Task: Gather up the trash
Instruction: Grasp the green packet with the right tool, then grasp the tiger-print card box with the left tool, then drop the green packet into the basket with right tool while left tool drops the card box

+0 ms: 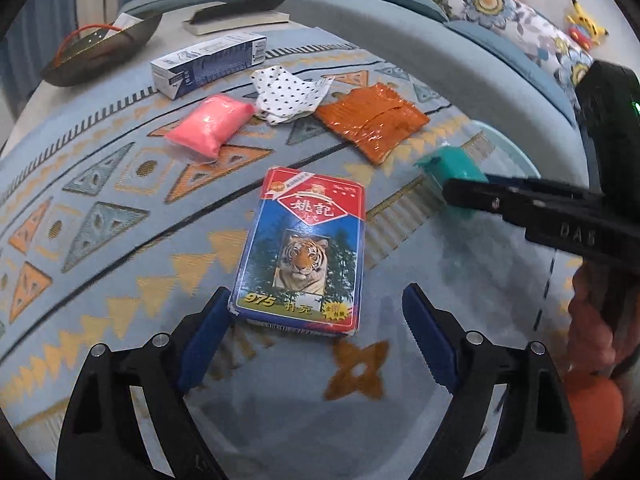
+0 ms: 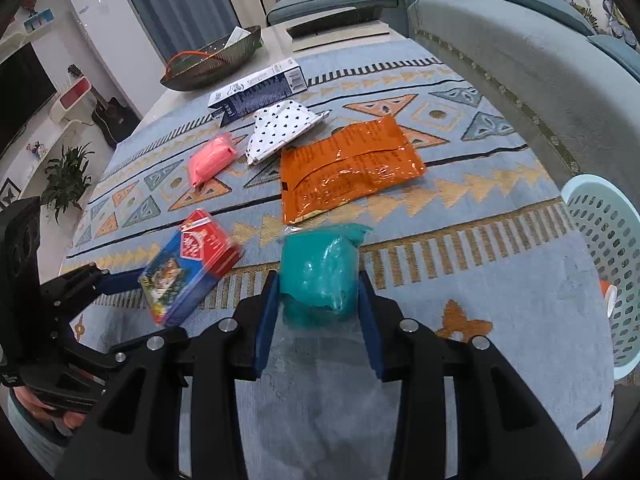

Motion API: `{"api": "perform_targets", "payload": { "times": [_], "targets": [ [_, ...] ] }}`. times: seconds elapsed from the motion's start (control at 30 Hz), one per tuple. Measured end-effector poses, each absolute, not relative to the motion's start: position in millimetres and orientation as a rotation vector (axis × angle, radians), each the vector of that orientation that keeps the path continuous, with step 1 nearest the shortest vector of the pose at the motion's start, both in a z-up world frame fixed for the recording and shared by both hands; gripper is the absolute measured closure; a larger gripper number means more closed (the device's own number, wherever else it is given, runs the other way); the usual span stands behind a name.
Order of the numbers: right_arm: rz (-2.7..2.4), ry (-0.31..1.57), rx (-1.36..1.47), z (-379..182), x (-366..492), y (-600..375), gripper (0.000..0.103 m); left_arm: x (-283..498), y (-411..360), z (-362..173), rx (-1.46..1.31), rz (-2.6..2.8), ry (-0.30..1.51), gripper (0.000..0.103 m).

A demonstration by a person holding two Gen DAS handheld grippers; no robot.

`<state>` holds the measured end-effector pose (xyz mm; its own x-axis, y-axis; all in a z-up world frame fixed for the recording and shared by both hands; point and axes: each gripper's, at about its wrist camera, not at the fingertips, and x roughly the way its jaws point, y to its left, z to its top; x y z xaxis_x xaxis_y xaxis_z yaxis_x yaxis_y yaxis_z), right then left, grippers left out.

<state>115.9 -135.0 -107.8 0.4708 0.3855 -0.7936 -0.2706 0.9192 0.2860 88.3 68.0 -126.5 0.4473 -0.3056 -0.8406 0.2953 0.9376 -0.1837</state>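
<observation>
The right gripper point(image 2: 318, 292) is clamped on a teal plastic packet point(image 2: 320, 276), held between its blue pads over the patterned rug point(image 2: 500, 272), with the mint laundry basket point(image 2: 600, 240) off to its right. The left gripper point(image 1: 316, 332) is spread wide, its left pad touching the tiger playing-card box point(image 1: 302, 252) (whose near end lies between the fingers). Farther off lie an orange foil wrapper point(image 2: 344, 168) and a pink packet point(image 2: 210, 160).

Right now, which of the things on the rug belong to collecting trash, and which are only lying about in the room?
For the job:
- teal plastic packet, held in right gripper
- blue-red tiger card box, between open left gripper fingers
- pink packet
- orange foil wrapper
- dotted white paper
- long blue-white carton
- pale perforated basket

Just lying about:
- dark leaf-shaped bowl
- grey sofa
</observation>
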Motion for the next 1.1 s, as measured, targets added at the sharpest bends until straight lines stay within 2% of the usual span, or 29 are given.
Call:
{"api": "perform_targets", "payload": {
  "times": [0.27,0.3,0.37,0.43,0.67,0.9,1.1],
  "targets": [
    [0.387,0.991,0.152,-109,109,-155,0.068,103,45,-129,-0.006,-0.267,1.01,0.021],
    [0.384,0.988,0.154,-108,109,-157,0.068,104,43,-129,0.0,-0.245,1.006,0.023],
    [0.381,0.974,0.157,-105,108,-162,0.068,108,41,-129,0.029,-0.199,0.999,0.04],
    [0.378,0.957,0.16,-101,106,-167,0.068,109,40,-127,0.044,-0.176,0.996,0.042],
    [0.324,0.822,0.177,-56,100,-209,0.068,99,17,-72,-0.081,-0.311,0.829,0.043],
    [0.205,0.697,0.226,-14,95,-286,0.069,110,-65,-9,-0.03,-0.46,0.686,0.043],
    [0.058,0.683,0.266,-11,100,-354,0.068,129,-147,2,0.048,-0.545,0.668,0.042]
  ]
}}
